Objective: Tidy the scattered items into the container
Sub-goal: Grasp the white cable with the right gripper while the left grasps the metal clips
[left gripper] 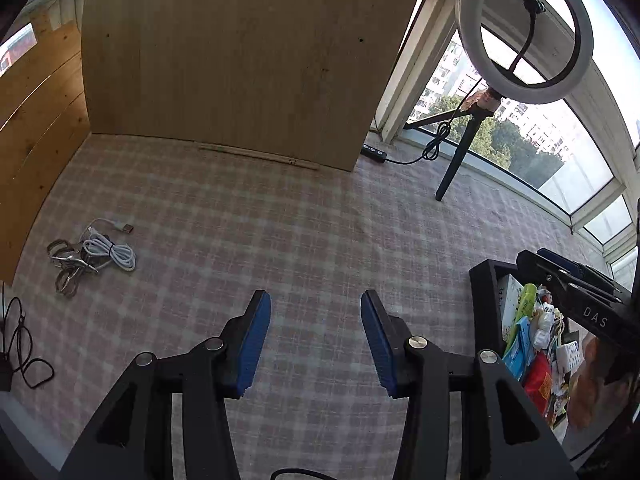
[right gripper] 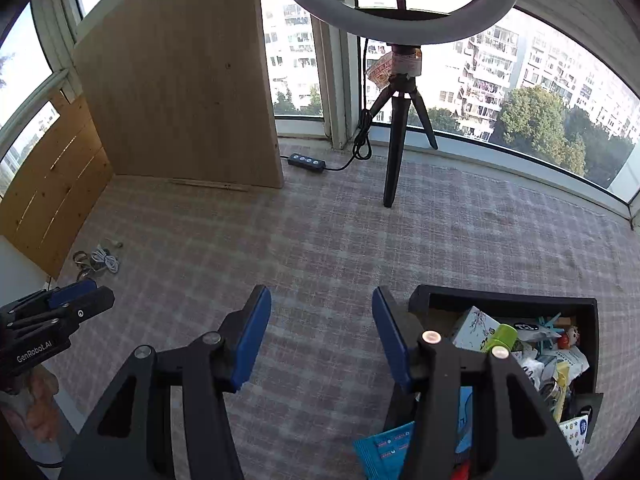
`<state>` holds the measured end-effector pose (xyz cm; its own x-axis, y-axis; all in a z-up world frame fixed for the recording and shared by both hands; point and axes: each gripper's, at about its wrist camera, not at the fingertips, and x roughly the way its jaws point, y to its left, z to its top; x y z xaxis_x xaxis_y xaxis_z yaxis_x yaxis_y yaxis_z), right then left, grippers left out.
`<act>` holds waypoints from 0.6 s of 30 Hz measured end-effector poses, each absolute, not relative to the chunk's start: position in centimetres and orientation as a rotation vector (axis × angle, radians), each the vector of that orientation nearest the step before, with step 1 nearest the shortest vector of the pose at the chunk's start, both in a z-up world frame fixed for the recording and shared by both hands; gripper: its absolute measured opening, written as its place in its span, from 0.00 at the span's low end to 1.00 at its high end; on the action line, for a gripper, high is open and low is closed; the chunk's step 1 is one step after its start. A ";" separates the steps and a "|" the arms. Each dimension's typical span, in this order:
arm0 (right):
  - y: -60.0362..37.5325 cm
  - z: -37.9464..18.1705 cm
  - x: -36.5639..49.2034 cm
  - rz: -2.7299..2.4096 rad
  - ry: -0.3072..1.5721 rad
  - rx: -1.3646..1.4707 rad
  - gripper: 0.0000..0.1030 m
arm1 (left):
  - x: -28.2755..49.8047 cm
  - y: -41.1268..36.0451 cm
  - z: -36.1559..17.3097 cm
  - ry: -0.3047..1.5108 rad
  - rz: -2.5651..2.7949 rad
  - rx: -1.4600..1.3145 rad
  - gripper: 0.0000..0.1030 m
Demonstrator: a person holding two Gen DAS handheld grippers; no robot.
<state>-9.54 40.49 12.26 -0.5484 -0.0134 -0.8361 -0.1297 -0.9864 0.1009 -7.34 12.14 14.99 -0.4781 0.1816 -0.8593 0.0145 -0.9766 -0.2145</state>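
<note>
A black container point(left gripper: 482, 300) at the right holds several packets and small items; in the right wrist view the container point(right gripper: 516, 300) is at lower right, partly behind my right finger. A white coiled cable with metal rings point(left gripper: 94, 254) lies on the checked cloth at the left; the cable point(right gripper: 100, 260) is small at far left in the right wrist view. My left gripper point(left gripper: 316, 334) is open and empty above the cloth. My right gripper point(right gripper: 320, 340) is open and empty, just left of the container. A blue packet point(right gripper: 384, 450) shows below the right finger.
A ring light on a black tripod point(right gripper: 394, 136) stands at the back with its cable and inline switch point(right gripper: 307, 161). A wooden board point(left gripper: 240, 60) stands upright at the back and wooden panels at the left. Black cables point(left gripper: 24, 344) lie at the left edge.
</note>
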 end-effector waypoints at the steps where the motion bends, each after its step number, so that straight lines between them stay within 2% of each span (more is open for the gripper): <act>1: 39.2 12.1 -10.1 2.716 0.222 -1.472 0.50 | -7.2 10.5 14.9 -0.320 2.622 -1.558 0.43; 11: 25.2 10.0 -15.3 2.890 -0.034 -1.611 0.50 | -6.3 -3.0 13.7 -0.543 2.765 -1.637 0.43; 18: 18.2 8.6 -18.9 2.947 -0.125 -1.703 0.50 | -6.5 -9.3 12.1 -0.683 2.805 -1.700 0.43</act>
<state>-18.87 18.23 8.60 -0.4737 -0.1899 -0.8600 0.2619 -0.9627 0.0683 -6.53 -9.31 12.10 -0.4690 0.0313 -0.8826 0.3780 -0.8961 -0.2327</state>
